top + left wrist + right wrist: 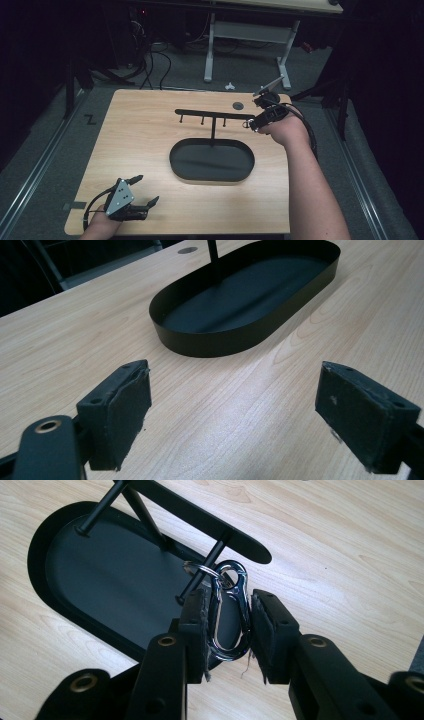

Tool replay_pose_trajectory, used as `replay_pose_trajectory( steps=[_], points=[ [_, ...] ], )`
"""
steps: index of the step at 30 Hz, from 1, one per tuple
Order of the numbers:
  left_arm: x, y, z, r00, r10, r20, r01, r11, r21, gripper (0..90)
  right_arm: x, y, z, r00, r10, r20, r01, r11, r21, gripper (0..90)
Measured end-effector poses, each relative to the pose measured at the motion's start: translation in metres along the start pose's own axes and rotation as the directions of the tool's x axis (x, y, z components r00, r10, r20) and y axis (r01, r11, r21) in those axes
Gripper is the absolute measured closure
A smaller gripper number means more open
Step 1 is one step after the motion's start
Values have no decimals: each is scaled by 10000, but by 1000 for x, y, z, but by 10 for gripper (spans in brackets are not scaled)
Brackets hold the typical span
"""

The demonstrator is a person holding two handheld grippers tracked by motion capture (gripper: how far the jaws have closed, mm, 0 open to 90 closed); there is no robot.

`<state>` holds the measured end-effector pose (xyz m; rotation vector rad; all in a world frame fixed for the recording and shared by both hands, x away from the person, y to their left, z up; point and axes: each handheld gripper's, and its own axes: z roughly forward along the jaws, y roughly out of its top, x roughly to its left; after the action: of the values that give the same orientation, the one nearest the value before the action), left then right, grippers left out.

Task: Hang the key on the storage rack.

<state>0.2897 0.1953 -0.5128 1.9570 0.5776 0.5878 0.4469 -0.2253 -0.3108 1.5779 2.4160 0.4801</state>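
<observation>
While clamped on a carabiner (230, 612), right fingers (197, 630) show no writing.

Glossy polished-metal carabiner (230, 612), matt black metal tray (280, 320), smooth pale wood-grain table (145, 140)

carabiner (230, 612) | silver, small ring at its top | upright between the pads | beside the rack's end peg (202, 577)

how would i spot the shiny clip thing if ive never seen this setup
Find the black oval tray mid-table with its T-shaped hook stand. At the bar's right end, the right gripper pinches a silver carabiner, the only shiny metal piece among black parts.
</observation>
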Motion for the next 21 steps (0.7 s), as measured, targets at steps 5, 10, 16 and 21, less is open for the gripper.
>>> replay_pose_trajectory(
  steps=[5, 10, 16, 21],
  points=[
    [0, 0, 0, 10000, -21, -4, 21, 10000, -23, 152, -2, 0, 6, 10000, 62, -59, -61, 9999, 113, 689],
    [0, 0, 0, 10000, -37, -7, 37, 10000, -36, 152, -4, 0, 10, 9998, 188, -82, -187, 9996, 195, 681],
    [0, 0, 0, 10000, -17, -8, 17, 10000, -25, 152, -3, 1, 10, 9996, 267, 39, -267, 9996, 124, 652],
    [0, 0, 0, 10000, -37, -7, 37, 10000, -38, 152, -3, -1, 9, 9996, 271, -1, -271, 9996, 47, 652]
  ],
)
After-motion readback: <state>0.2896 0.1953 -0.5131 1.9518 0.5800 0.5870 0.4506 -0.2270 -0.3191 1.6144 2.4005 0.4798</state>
